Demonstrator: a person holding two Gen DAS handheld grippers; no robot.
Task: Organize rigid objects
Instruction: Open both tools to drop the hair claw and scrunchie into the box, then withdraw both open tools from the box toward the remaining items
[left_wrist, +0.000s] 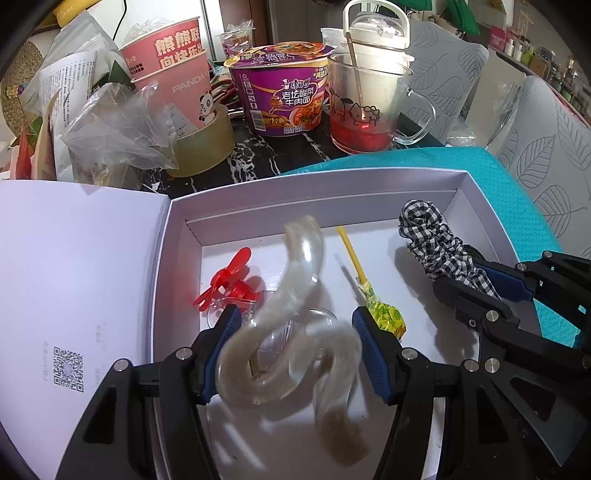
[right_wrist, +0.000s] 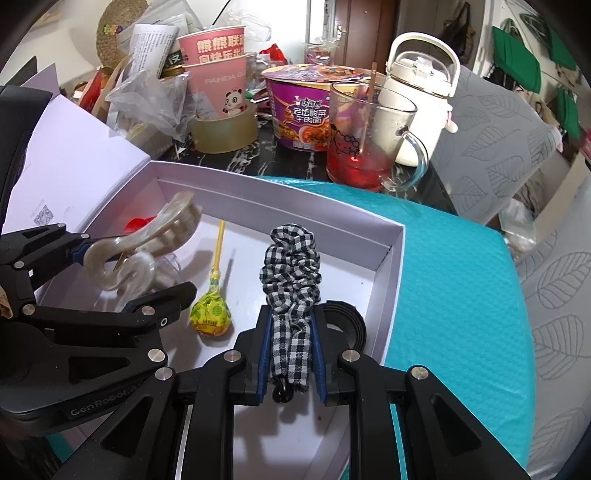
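An open white box (left_wrist: 314, 181) lies on a teal mat. Over its middle, my left gripper (left_wrist: 295, 317) is shut on a pearly hair claw clip (left_wrist: 295, 266) that hangs above the box floor. My right gripper (right_wrist: 291, 317) is shut on a black-and-white checked scrunchie (right_wrist: 291, 266), over the box's right side. Between the two grippers a lollipop (right_wrist: 210, 314) in a green-yellow wrapper, on a yellow stick, lies on the floor. A small red fan (left_wrist: 229, 280) and a clear glass piece (left_wrist: 321, 317) sit under the clip. A black ring (right_wrist: 343, 321) lies by the right wall.
The box lid (left_wrist: 74, 277) lies flat to the left. Behind the box stand a tape roll (left_wrist: 203, 147), pink paper cups (left_wrist: 177, 74), a purple noodle bowl (left_wrist: 284, 92), a glass mug (left_wrist: 365, 103) of red liquid, a white kettle (right_wrist: 417, 92) and a crumpled plastic bag (left_wrist: 118, 125).
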